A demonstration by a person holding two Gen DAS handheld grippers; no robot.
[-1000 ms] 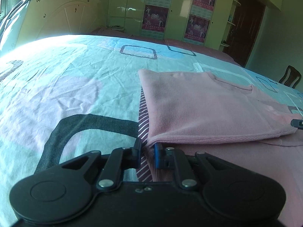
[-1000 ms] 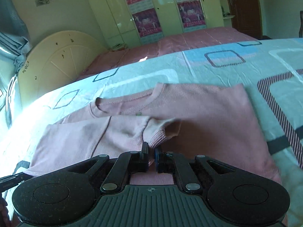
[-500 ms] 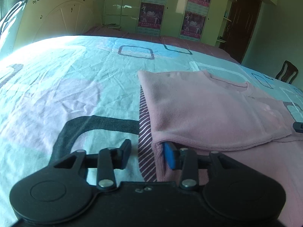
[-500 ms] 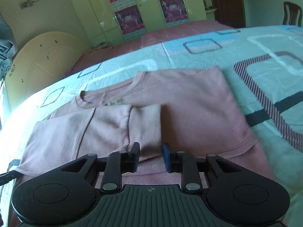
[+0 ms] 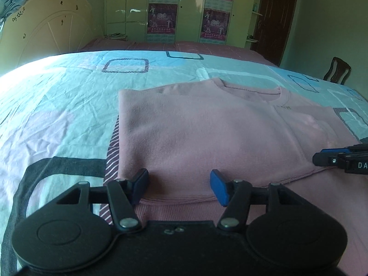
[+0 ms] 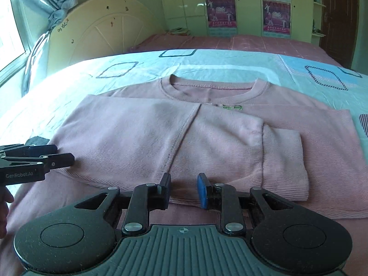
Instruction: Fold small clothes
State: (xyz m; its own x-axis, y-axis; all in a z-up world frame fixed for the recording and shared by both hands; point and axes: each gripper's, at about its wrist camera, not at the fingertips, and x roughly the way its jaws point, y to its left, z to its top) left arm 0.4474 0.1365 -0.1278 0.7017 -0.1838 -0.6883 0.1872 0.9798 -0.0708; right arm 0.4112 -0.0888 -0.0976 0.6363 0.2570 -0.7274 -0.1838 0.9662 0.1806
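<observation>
Left wrist view: my left gripper [image 5: 179,184] gapes above the sweater [image 5: 207,133] hem; right gripper [image 6: 182,189] likewise parted, holding nothing.

The bed [image 6: 76,80] wears a light-blue sheet printed with rounded squares — 1 pink sweater [image 6: 142,133] lies flat on it, neckline toward the headboard [image 6: 108,32].

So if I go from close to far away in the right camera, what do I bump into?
right gripper → folded pink sleeve → shirt collar → blue patterned bedsheet → pink bedspread → wardrobe posters
</observation>
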